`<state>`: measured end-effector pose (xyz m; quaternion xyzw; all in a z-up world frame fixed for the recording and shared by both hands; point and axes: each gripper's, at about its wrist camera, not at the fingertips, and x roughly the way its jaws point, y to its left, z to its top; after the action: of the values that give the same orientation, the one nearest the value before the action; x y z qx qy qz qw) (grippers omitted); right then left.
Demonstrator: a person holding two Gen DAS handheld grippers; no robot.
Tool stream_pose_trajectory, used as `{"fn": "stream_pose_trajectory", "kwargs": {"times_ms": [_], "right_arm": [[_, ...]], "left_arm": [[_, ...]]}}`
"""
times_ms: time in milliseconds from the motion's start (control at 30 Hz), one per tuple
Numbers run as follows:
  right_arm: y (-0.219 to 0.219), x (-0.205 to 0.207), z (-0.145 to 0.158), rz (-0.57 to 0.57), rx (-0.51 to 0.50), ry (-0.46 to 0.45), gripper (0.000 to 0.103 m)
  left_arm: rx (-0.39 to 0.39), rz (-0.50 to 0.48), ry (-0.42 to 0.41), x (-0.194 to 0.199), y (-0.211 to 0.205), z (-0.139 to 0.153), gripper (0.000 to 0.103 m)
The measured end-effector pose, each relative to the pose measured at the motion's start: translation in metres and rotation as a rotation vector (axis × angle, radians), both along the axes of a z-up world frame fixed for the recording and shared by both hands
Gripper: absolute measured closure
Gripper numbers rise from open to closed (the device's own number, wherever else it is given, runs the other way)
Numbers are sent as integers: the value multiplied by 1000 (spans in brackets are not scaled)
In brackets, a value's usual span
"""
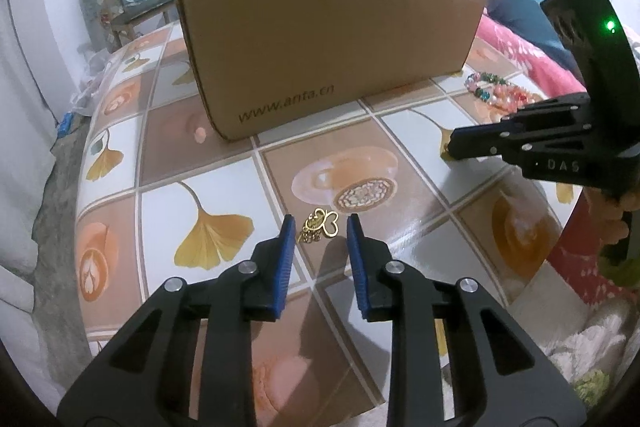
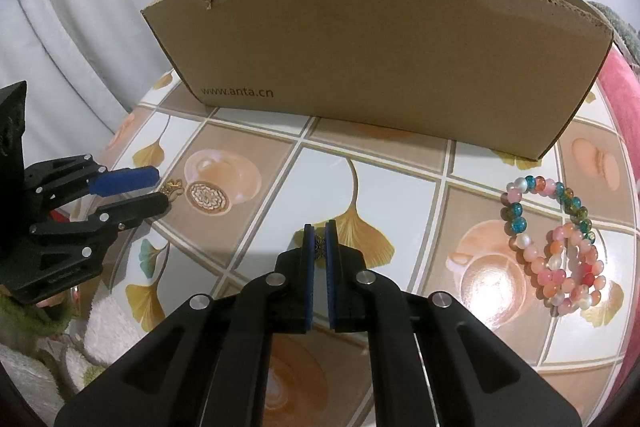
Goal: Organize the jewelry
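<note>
My left gripper (image 1: 320,231) has its jaws apart, straddling a small gold heart-shaped charm (image 1: 319,223) that lies flat on the desk (image 1: 224,163); the pads are not pressing it yet. To do this well I would keep the tips low against the surface, centre the charm between the blue ribbed pads, and close slowly so the thin metal does not skid out sideways on the slick covering.

My right gripper (image 2: 319,241) has its jaws pressed together on a tiny brownish, filigree-looking piece (image 2: 319,245), probably another small ornament, though it is too small to name for sure.

The cardboard box (image 1: 328,43), matte corrugated board with a raggedly torn top edge, stands open just behind, the likely destination. The desk covering is glossy, printed with ginkgo leaves and coffee cups in tiles, and throws glare. Over by the box's right end sit the beaded bracelets (image 2: 556,247): round glassy beads in pink, coral and teal, strung in loose overlapping loops.
</note>
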<state>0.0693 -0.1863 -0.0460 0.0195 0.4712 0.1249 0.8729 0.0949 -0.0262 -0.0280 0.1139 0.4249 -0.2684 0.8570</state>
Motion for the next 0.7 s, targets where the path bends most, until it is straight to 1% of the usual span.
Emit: {"fn": "stream_pose_trajectory", "kwargs": {"times_ms": [233,400,467,533,633,700], "right_arm": [[1,0,0,-1,-1,-1,97],[1,1,0,-2,0,0,97],[1,1,0,-2,-1,0,97],[1,1,0,-3,2,-1,97],[1,1,1,-5,7,-2,97],[1,1,0,-6,9,-4,97]], "left_arm": [[42,8,1,2,2,-4,89],[53,-10,-9,2,-2,-5,91],[55,-21,-11,1,-4,-4,97],[60,-26,-18,0,-6,-5,101],[82,-39,-37,-3,-10,-4,102],[78,-44,-41,-5,-10,-3,102]]}}
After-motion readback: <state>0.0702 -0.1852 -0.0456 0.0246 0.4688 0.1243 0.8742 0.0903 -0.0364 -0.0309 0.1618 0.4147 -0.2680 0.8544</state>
